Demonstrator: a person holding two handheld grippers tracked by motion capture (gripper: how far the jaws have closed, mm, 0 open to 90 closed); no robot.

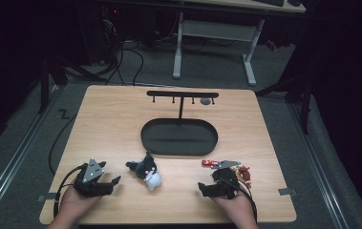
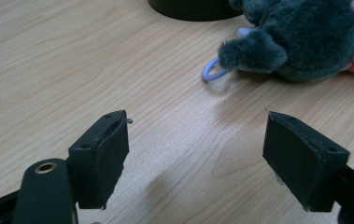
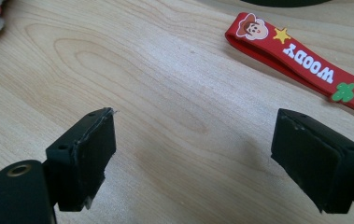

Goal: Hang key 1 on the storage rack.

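A dark grey and white plush toy (image 1: 147,172) lies on the wooden table (image 1: 121,119), in front of a black stand's oval base (image 1: 179,137). My left gripper (image 1: 109,174) stands open just left of the toy. In the left gripper view the plush toy (image 2: 305,42) and its pale blue ring (image 2: 210,72) lie beyond the left gripper (image 2: 195,126), apart from it. My right gripper (image 1: 208,181) is open near the front right. A red "Woody" strap (image 3: 300,63) lies just past the right gripper (image 3: 195,121), untouched.
The stand's crossbar (image 1: 182,94) carries several hooks, with a small grey item (image 1: 206,101) at its right end. A small brown and red figure (image 1: 243,173) lies beside the right hand. Desk legs (image 1: 177,47) stand on the floor behind the table.
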